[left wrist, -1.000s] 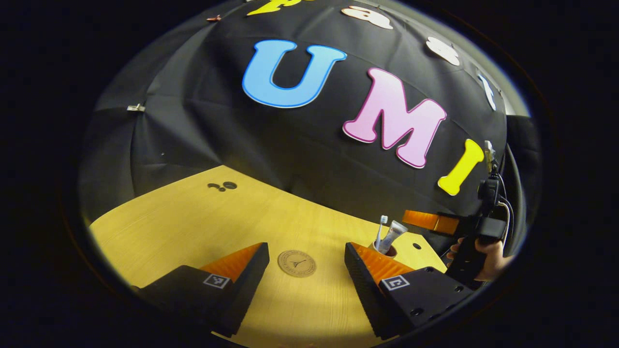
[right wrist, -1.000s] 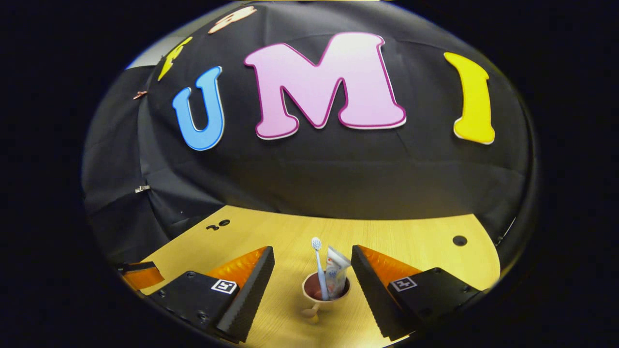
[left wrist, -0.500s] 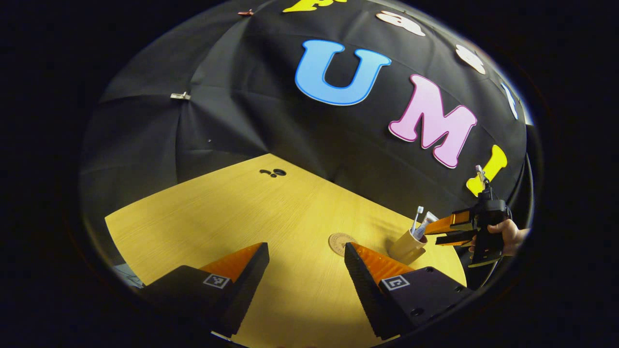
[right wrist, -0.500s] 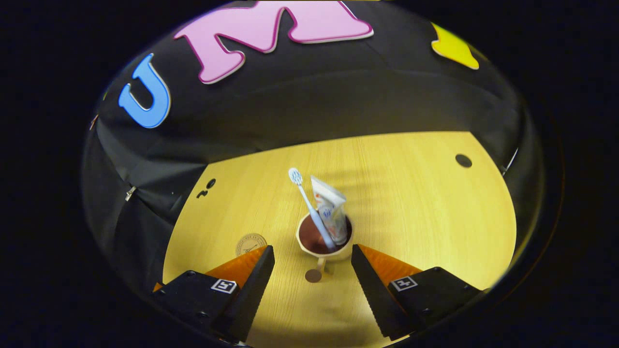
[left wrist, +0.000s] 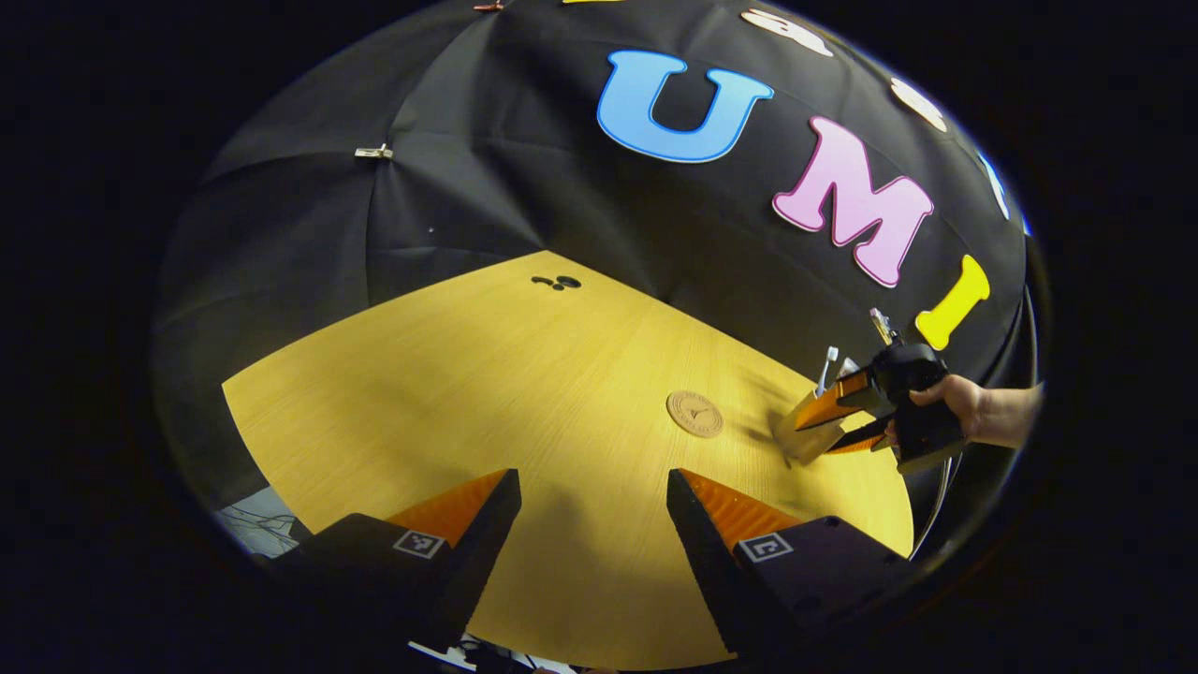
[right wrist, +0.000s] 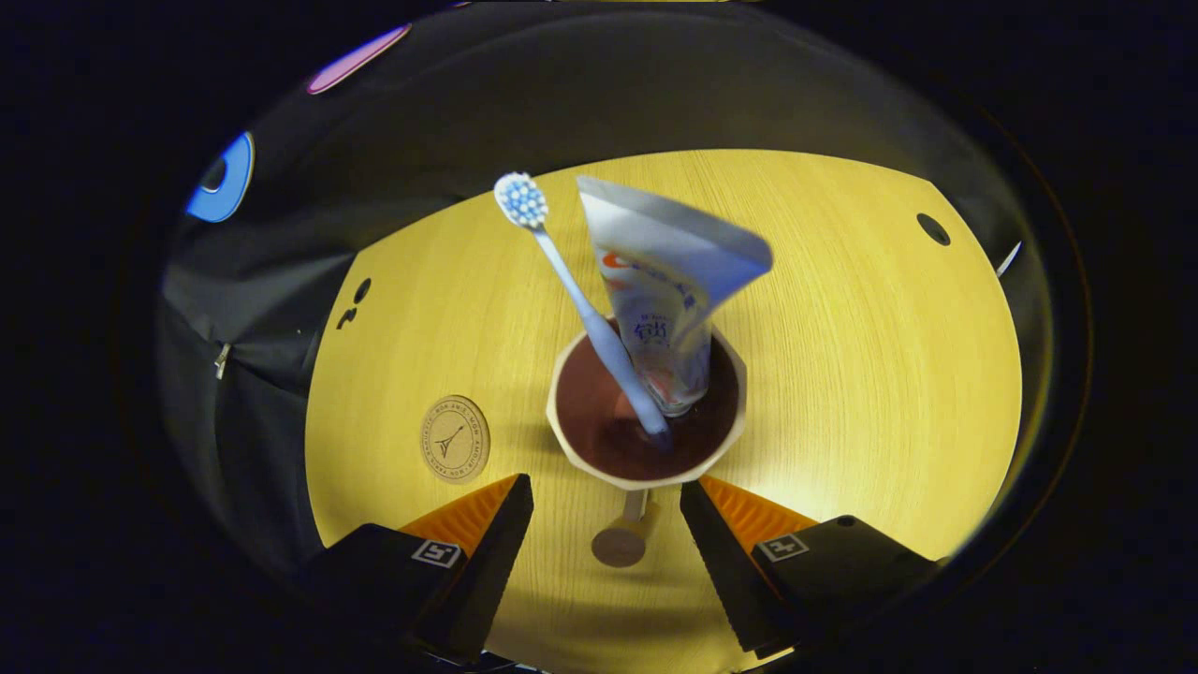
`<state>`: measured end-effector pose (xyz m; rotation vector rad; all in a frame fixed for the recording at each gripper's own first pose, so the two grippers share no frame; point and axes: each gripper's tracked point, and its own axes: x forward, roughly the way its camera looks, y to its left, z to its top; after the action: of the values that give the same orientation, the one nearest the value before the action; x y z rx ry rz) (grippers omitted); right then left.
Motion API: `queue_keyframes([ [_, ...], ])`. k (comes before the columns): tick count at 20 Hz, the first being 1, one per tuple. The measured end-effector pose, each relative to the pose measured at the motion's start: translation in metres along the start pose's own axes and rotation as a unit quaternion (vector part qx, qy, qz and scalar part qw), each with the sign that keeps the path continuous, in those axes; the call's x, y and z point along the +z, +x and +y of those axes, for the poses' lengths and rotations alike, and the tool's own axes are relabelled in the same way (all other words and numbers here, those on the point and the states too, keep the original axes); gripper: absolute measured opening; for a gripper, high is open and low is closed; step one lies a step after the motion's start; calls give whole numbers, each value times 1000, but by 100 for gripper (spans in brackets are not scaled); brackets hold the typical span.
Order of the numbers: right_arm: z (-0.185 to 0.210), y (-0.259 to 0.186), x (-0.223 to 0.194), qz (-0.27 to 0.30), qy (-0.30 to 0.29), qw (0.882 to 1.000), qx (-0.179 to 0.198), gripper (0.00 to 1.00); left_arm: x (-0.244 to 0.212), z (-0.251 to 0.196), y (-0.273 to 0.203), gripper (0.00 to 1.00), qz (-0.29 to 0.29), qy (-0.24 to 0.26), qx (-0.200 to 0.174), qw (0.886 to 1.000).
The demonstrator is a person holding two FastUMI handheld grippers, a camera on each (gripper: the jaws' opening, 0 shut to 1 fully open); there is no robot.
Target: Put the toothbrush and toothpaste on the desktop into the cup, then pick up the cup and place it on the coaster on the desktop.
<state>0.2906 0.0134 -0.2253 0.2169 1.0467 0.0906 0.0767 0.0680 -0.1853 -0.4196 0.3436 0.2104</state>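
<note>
Two claws, both spread wide.

Left claw [left wrist: 590,482]: fingers released and far apart, gripping nothing, with bare desk [left wrist: 487,393] between the tips; poised short of the coaster [left wrist: 695,414].

Right claw [right wrist: 606,491]: fingers equally parted, one on each side of the near wall of the cup [right wrist: 646,484], clenched on nothing; contact with the cup wall not discernible. Between the fingertips, a short stub with a round end [right wrist: 620,543], projecting from the cup's near side.

Cup: pale outside, dark brown inside, just to the right of the coaster [right wrist: 455,438] in the right gripper view, apart from it and not on it. Inside the cup, toothbrush [right wrist: 580,300] leaning toward the coaster side, bristle head up; toothpaste [right wrist: 664,290] tube beside it on the side away from the coaster, flat crimped end up, cap end down.

Seen from the left gripper view: right claw [left wrist: 824,426] beyond the coaster, held by a hand [left wrist: 955,402], its orange fingers flanking the blurred cup [left wrist: 794,438], toothbrush [left wrist: 828,360] head showing above.

Around: wooden desk with small dark holes [right wrist: 932,228] far beyond the coaster, black cloth wall behind. Nothing lying between cup and coaster.
</note>
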Motion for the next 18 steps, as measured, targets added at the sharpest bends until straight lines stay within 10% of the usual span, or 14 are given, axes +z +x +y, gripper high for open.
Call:
queue_keyframes([
  [6,3,15,-10,39,-1,999,-2,91,-7,-9,-2,98,16,3,-10,1000],
  [9,3,18,-11,41,-12,999,-10,65,-5,-17,-1,98,20,10,-18,1000],
  [18,-2,17,-6,21,-59,997,-36,31,-8,-36,-9,98,39,36,-45,998],
])
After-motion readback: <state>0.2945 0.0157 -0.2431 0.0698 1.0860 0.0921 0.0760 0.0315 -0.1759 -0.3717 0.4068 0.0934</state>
